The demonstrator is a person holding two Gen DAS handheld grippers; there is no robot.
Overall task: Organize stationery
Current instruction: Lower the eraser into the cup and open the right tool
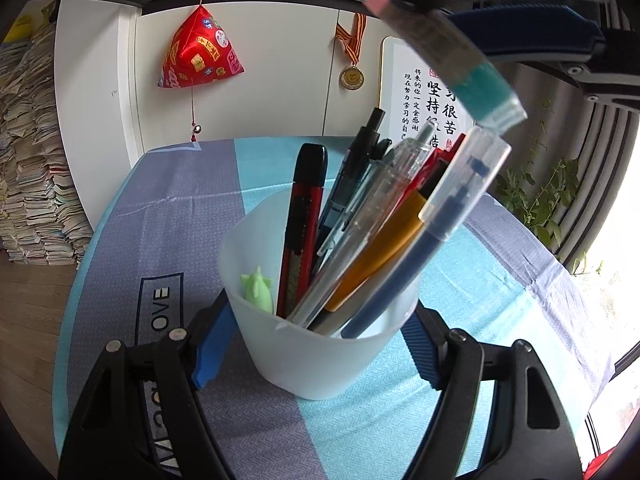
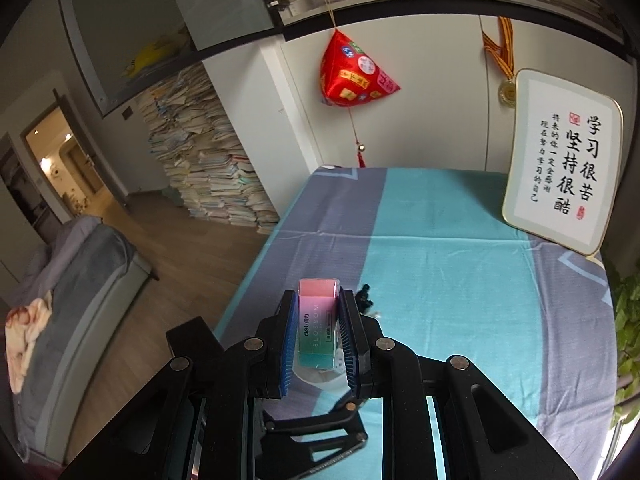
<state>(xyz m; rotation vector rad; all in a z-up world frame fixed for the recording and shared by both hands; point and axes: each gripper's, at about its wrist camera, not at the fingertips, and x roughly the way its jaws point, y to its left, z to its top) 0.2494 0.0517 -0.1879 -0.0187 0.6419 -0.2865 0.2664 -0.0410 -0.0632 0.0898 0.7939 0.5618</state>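
We find the right gripper (image 2: pixel 319 332) clamped on the eraser (image 2: pixel 318 322), apparently above the cup (image 1: pixel 320 320), which the left gripper (image 1: pixel 316 344) grips.

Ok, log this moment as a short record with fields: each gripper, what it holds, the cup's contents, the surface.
left gripper: fingers around the translucent cup, steadying it
right gripper: shut on the eraser, held above the cup
cup contents: utility knife, several pens, small green figure
surface: striped tablecloth
backdrop: calligraphy board, red ornament
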